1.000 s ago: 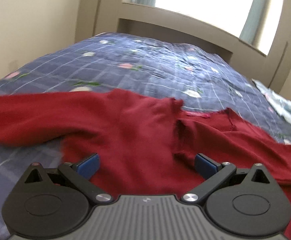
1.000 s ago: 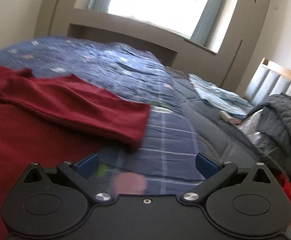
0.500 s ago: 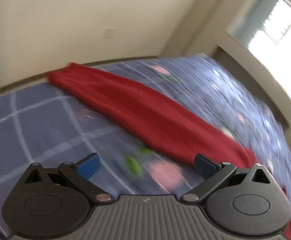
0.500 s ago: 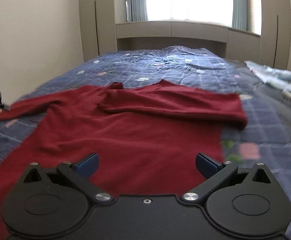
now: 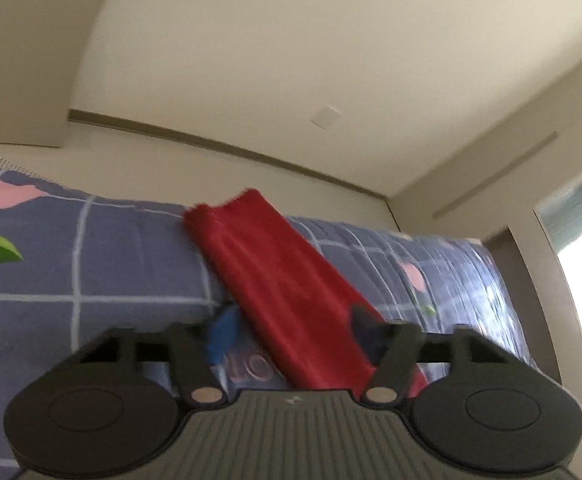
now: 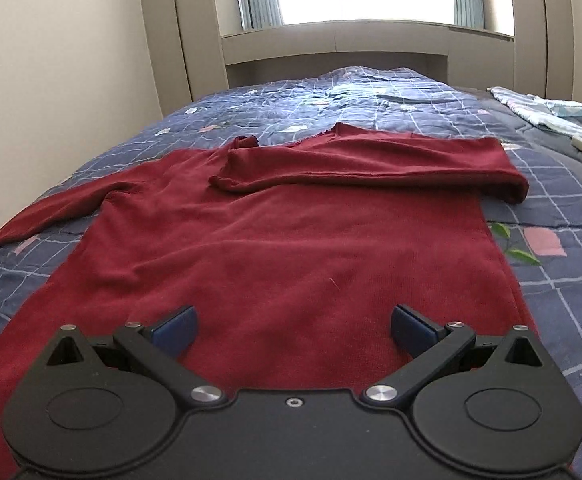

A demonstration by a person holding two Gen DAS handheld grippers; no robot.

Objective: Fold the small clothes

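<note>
on the blue quilt: one sleeve folded, one still to go

closest to me, my right gripper (image 6: 293, 324) hovers low over the hem end of the red sweater (image 6: 291, 240), its blue fingers (image 6: 175, 326) spread wide and holding nothing. my left gripper (image 5: 291, 330) sits low at the bed's left edge, fingers apart, with the left sleeve (image 5: 275, 280) running between them; the frame is blurred, so i cannot say whether either pad touches the cloth, but the jaws are clearly not closed on it.

just past the right gripper, the sweater's body lies flat and fairly smooth on the checked quilt (image 6: 563, 208), hem toward me, collar away. further on, the right sleeve (image 6: 371, 164) is already folded across the chest, its fold bulging at the garment's right side and its cuff ending near the neckline. the left sleeve, seen from the right wrist view, stretches out to the side across the quilt toward the bed's edge, unfolded.

beyond the collar the quilt carries on to the headboard shelf (image 6: 335, 48) and the bright window. off to the far right lies some pale blue bedding (image 6: 547, 112).

my reading: the task is early to middle. one sleeve is in; the left sleeve needs gripping and bringing across, then i judge the body needs folding up from the hem. the soft knit will likely sag and drag as it is lifted.
</note>
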